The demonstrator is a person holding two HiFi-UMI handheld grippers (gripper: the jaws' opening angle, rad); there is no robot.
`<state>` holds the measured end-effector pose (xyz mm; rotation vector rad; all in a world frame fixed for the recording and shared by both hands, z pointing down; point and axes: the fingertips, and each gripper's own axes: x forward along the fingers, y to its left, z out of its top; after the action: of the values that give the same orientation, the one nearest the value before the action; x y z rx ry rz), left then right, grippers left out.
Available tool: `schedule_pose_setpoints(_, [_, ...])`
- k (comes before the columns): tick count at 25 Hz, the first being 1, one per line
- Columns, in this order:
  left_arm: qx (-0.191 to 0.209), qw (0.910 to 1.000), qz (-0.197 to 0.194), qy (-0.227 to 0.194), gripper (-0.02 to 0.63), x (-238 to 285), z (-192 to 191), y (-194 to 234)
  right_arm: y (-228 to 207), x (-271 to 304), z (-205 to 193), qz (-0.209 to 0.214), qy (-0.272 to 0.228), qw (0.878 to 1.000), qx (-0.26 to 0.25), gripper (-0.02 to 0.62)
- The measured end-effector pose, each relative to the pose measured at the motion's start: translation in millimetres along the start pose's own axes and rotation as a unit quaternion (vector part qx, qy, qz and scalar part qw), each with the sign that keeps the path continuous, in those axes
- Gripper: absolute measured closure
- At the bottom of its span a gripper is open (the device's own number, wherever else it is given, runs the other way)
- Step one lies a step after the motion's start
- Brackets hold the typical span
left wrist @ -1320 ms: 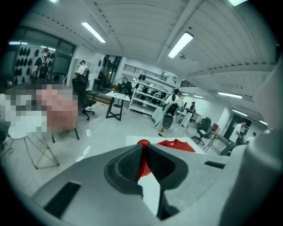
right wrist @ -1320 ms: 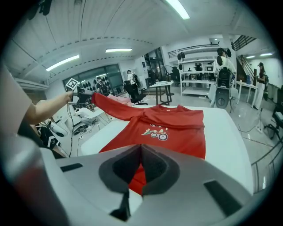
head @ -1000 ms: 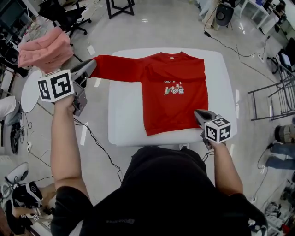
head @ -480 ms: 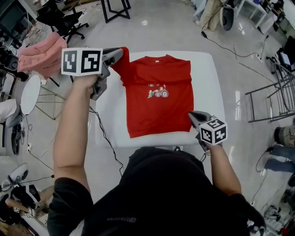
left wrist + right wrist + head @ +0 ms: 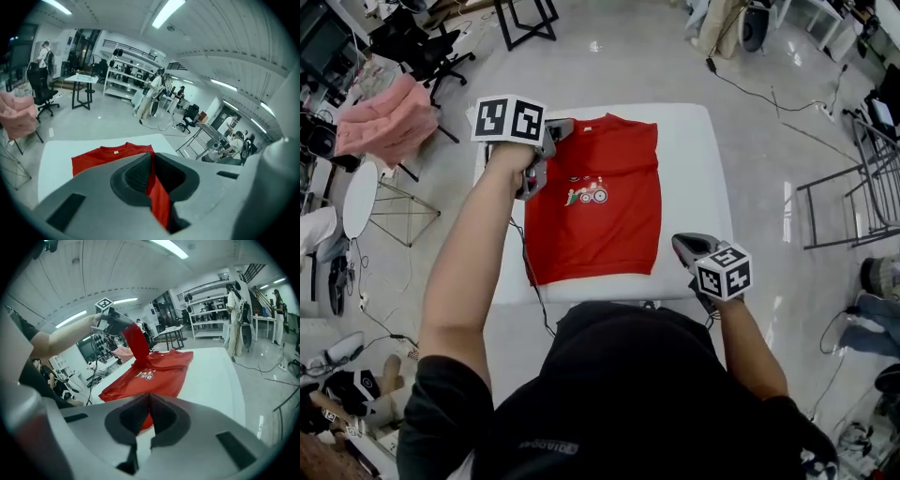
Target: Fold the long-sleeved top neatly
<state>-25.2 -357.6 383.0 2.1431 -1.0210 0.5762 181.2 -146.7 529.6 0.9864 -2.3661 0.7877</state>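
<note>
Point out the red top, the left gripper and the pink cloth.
red top (image 5: 600, 239), head view, front below the print
left gripper (image 5: 564, 126), head view, between its fingertips
pink cloth (image 5: 384, 117), head view, middle

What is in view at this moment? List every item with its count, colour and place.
long-sleeved top: one, red, lying on the table, small printed picture on the chest
sleeve: one, red, lifted above the top's body, pinched in the left gripper
table: one, white, centre
garment: one, pink, heaped at far left
office chair: one, black, beyond the pink garment
round side table: one, white, left edge
left gripper: one, grey, shut on the sleeve, over the top's collar end
right gripper: one, grey, shut and empty, by the table's near right corner
</note>
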Motion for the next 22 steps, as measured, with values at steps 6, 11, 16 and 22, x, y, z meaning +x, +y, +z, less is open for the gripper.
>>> schedule_pose_setpoints(6, [-0.071,0.9969,0.033,-0.005,0.578,53,0,2,-34,-16,-4,0.009,0.001,1.000,0.003,0.591])
schedule_pose_setpoints(11, [-0.095,0.9933,0.059,-0.028,0.578,89,7,-1,-64,-22,-8,0.008,0.008,1.000,0.008,0.591])
schedule_pose_setpoints(16, [-0.104,0.9917,0.075,-0.002,0.577,136,-10,-4,-81,-25,-8,0.006,0.013,1.000,0.008,0.589])
schedule_pose_setpoints(22, [-0.086,0.9907,0.093,0.050,0.577,186,-46,-9,-91,-23,-17,0.007,0.019,1.000,0.020,0.591])
